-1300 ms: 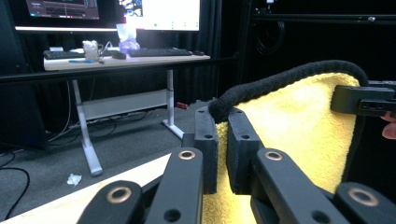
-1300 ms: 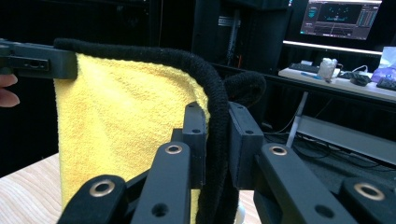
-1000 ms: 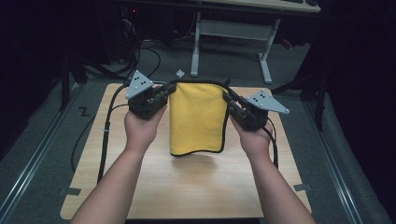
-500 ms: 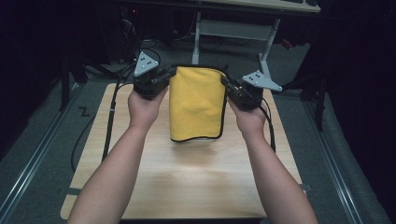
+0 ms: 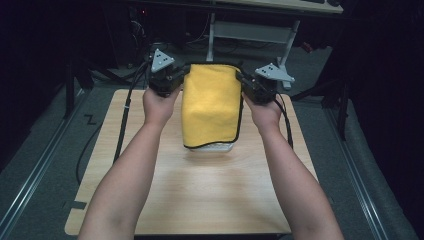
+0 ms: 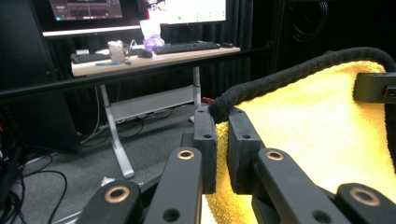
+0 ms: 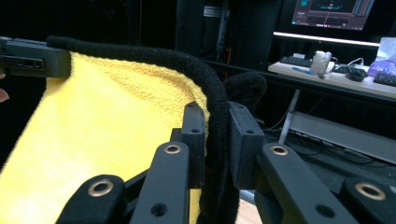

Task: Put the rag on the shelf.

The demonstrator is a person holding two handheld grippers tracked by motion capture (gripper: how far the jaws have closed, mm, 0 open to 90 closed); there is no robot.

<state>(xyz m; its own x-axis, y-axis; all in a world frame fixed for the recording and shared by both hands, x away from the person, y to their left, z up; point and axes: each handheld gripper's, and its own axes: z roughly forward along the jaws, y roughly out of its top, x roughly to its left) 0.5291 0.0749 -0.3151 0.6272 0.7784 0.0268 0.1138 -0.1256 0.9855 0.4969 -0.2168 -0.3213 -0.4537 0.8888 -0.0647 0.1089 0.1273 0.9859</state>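
Inspection of the cloth handling, as the frames stand.

Left gripper [image 5: 176, 80]: I have it clenched on the near-left top corner of the yellow cloth [image 5: 210, 105]. In the left gripper view my 2 pads [image 6: 205, 140] pinch the black-bound hem, with yellow pile bunched between them.

Right gripper [image 5: 246, 86]: likewise clenched, on the opposite top corner. The right gripper view shows the black hem running down through my pads [image 7: 194, 135], gripped firmly, with no gap visible.

Position of the cloth: it hangs between my 2 grippers, held up over the far half of the wooden table [image 5: 200, 200]. Its top edge is stretched roughly level from one gripper to the other and the body drapes down toward me. The lower black-edged hem sits just above or on the tabletop; I cannot tell which. A pale strip [image 5: 212, 148] shows beneath that lower hem; whether it is a second layer or the cloth's underside I cannot determine.

Progress, in my judgement: the pick-up is complete, both corners are secured and the cloth is lifted and spread. What remains is the laying down or folding over, then letting go with both grippers. No finished fold lies on the table yet, so I rate the work as roughly mid-course.

Background: a desk with keyboards and monitors [image 6: 159, 49] stands beyond the table, unconnected to the work.
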